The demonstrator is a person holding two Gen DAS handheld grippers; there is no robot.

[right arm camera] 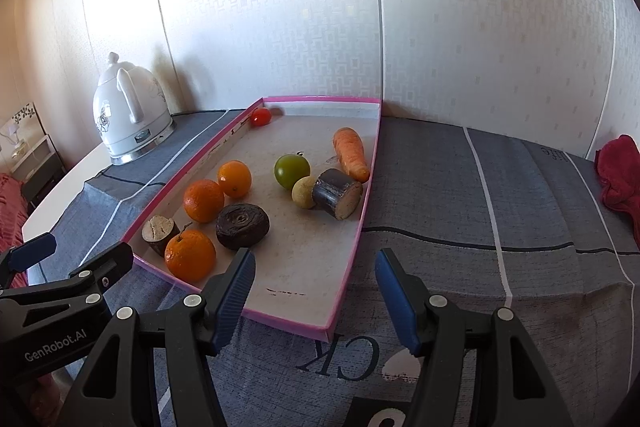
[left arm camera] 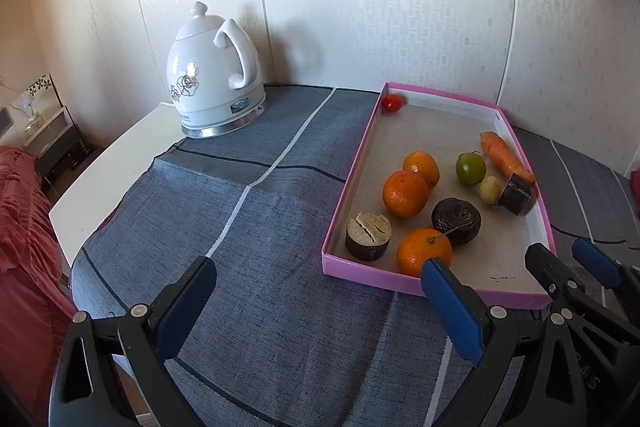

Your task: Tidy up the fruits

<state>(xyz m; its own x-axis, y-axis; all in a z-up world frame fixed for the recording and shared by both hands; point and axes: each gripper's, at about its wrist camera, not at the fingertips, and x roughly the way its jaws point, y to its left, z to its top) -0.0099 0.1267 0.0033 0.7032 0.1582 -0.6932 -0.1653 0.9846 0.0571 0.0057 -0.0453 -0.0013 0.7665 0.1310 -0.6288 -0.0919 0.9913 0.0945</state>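
A pink-rimmed shallow tray (left arm camera: pixel 352 167) (right arm camera: pixel 360 211) lies on the grey cloth. It holds three oranges (left arm camera: pixel 405 193) (right arm camera: pixel 203 200), a green fruit (left arm camera: pixel 470 168) (right arm camera: pixel 292 171), a small yellowish fruit (left arm camera: pixel 490 189) (right arm camera: pixel 303 191), a carrot (left arm camera: pixel 505 155) (right arm camera: pixel 351 152), a small red tomato (left arm camera: pixel 391 103) (right arm camera: pixel 261 116) in the far corner, and dark cut stem pieces (left arm camera: pixel 456 220) (right arm camera: pixel 242 225). My left gripper (left arm camera: pixel 316 291) is open and empty before the tray's near left corner. My right gripper (right arm camera: pixel 316 287) is open and empty at the tray's near right corner.
A white ceramic kettle (left arm camera: pixel 214 79) (right arm camera: pixel 128 115) stands at the table's far left. A red cloth (right arm camera: pixel 618 175) lies at the far right. The white table edge (left arm camera: pixel 104 171) shows beyond the cloth on the left, with a red bedspread (left arm camera: pixel 20 227) below.
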